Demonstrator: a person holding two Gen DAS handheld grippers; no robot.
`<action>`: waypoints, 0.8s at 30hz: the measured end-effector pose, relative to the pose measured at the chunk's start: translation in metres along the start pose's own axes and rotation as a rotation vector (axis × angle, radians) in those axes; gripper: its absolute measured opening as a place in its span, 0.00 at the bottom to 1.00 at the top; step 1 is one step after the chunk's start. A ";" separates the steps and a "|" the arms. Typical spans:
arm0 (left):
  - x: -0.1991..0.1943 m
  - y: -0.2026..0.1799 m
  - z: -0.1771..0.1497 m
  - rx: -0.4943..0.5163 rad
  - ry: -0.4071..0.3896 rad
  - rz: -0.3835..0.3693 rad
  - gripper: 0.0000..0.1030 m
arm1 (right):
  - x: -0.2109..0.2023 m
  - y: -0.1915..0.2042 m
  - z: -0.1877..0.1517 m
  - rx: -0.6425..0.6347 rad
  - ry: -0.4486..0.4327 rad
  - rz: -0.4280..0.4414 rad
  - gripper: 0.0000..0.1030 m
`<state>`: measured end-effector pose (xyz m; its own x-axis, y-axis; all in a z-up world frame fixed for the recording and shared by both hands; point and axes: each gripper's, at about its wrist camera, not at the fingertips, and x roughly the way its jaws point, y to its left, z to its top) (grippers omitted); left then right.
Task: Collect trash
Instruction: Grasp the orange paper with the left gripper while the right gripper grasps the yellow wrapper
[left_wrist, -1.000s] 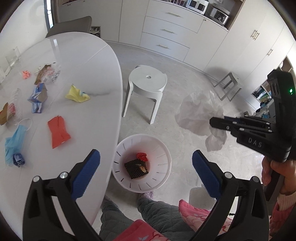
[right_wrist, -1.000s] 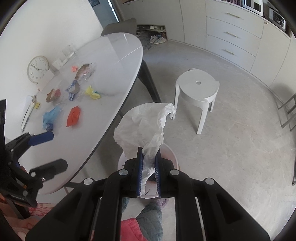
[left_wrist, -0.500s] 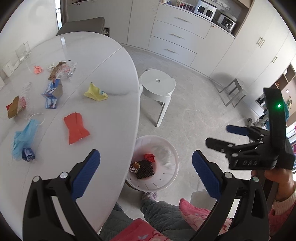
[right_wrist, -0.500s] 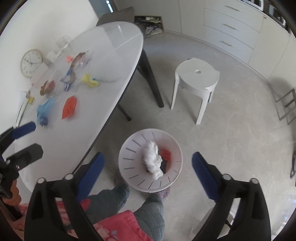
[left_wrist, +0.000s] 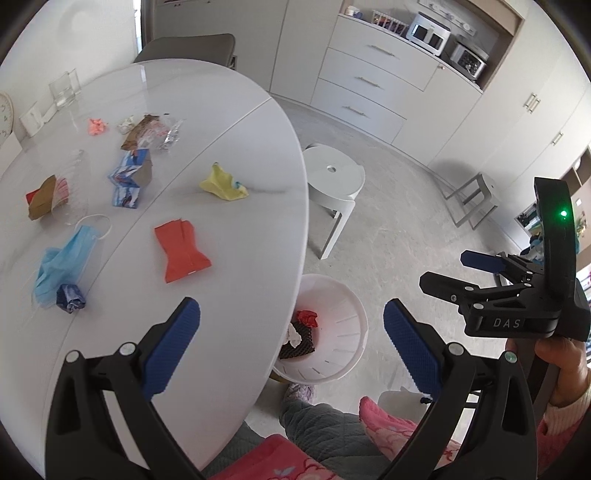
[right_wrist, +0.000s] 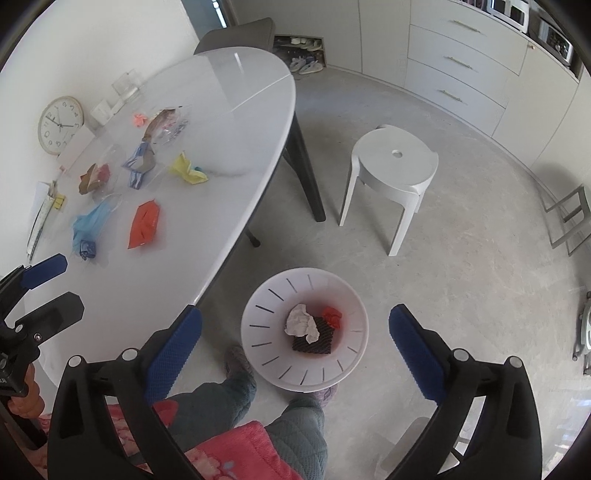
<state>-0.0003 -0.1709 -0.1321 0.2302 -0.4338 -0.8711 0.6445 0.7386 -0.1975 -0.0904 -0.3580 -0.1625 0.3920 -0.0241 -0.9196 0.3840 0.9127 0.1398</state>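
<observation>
A white bin (right_wrist: 258, 314) stands on the floor by the table edge, holding a crumpled white paper (right_wrist: 301, 321), a red scrap (right_wrist: 331, 315) and a dark square piece (right_wrist: 321, 338). My right gripper (right_wrist: 295, 321) hangs open above it, empty. My left gripper (left_wrist: 291, 325) is open and empty over the near edge of the white table (left_wrist: 240, 129). On the table lie an orange-red wrapper (left_wrist: 183, 249), a yellow crumple (left_wrist: 221, 184), a blue face mask (left_wrist: 62, 258), a dark blue wad (left_wrist: 70, 297), a blue carton (left_wrist: 129, 177) and brown wrappers (left_wrist: 46, 195).
A white stool (right_wrist: 395, 166) stands on the floor beyond the bin. A clear glass (left_wrist: 64, 90) and a wall clock (right_wrist: 61, 123) are at the table's far side. Cabinets line the back wall. The person's legs and slippers are below the grippers.
My right gripper opened and the white paper it held dropped into the bin. My left gripper drifted from above the bin toward the table.
</observation>
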 end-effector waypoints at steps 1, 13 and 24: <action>0.000 0.003 0.000 -0.007 0.001 0.001 0.92 | 0.001 0.003 0.001 -0.003 0.000 0.000 0.98; 0.022 0.064 0.012 -0.161 0.000 0.044 0.92 | 0.024 0.034 0.039 -0.072 -0.008 0.004 0.98; 0.093 0.102 0.040 -0.236 0.052 0.122 0.89 | 0.063 0.045 0.095 -0.119 0.012 0.006 0.98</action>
<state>0.1156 -0.1566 -0.2157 0.2538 -0.3112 -0.9158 0.4249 0.8864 -0.1834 0.0310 -0.3574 -0.1797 0.3837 -0.0143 -0.9234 0.2797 0.9547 0.1014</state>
